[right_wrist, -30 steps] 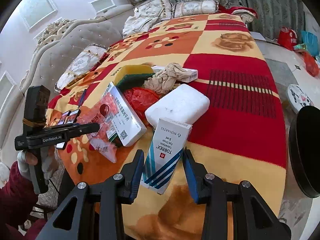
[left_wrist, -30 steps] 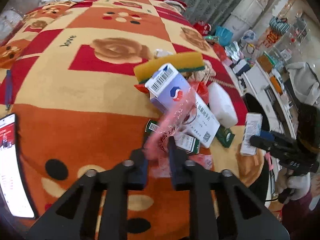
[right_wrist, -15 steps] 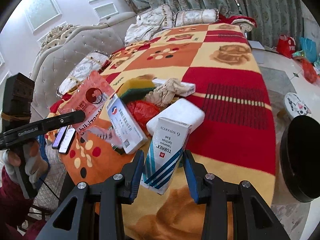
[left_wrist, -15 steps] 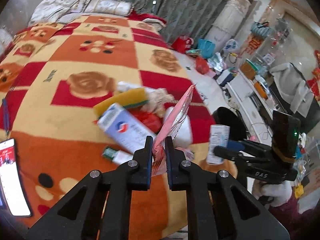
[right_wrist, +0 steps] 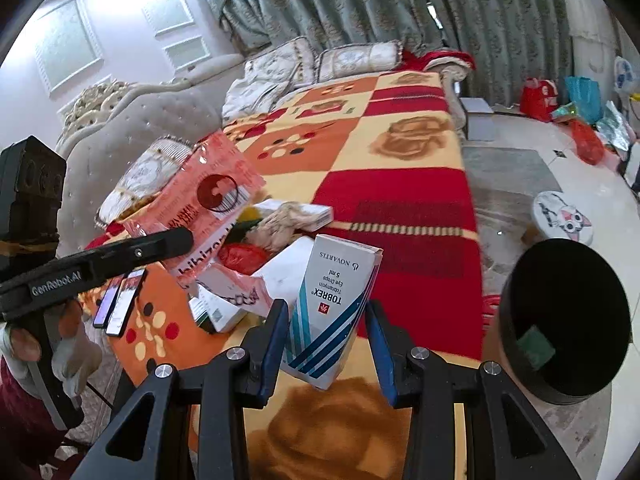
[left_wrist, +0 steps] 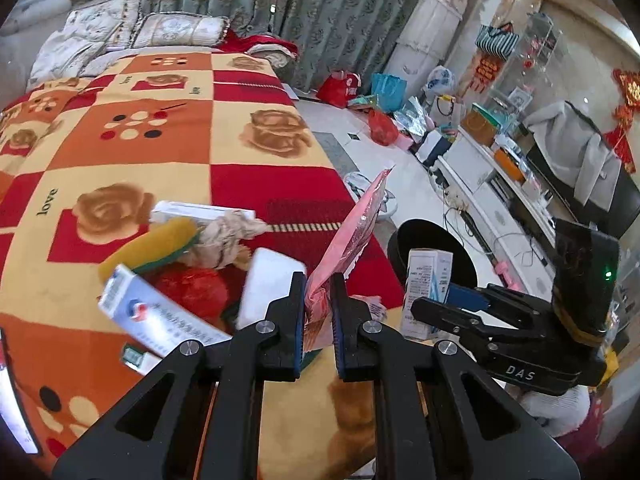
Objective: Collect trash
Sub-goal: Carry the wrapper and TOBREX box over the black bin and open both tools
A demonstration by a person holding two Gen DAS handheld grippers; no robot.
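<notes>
Left tool (left_wrist: 318, 312): jaws nearly together, pinching the lower corner of a pink wrapper (left_wrist: 352, 228) that stands up and away from the pads; its print is legible only in the right wrist view, partly. Right tool (right_wrist: 326, 344): jaws set narrow, clamping a white eye-drop box (right_wrist: 334, 312) with blue stripes, tilted, its lower end hidden between the fingers. Both items are lifted clear of the blanket (left_wrist: 256, 148). A black bin (right_wrist: 568, 320) stands on the floor to the right of the right tool; a small green item lies inside, not identifiable. Beyond the left tool lies the remaining pile: a white foam block (left_wrist: 268, 284), a red crumpled bag (left_wrist: 192, 286), a yellow sponge (left_wrist: 148, 246) and a blue-and-white carton (left_wrist: 152, 316), overlapping and blurred. A phone (left_wrist: 12, 412) is cut off at the left frame edge.
</notes>
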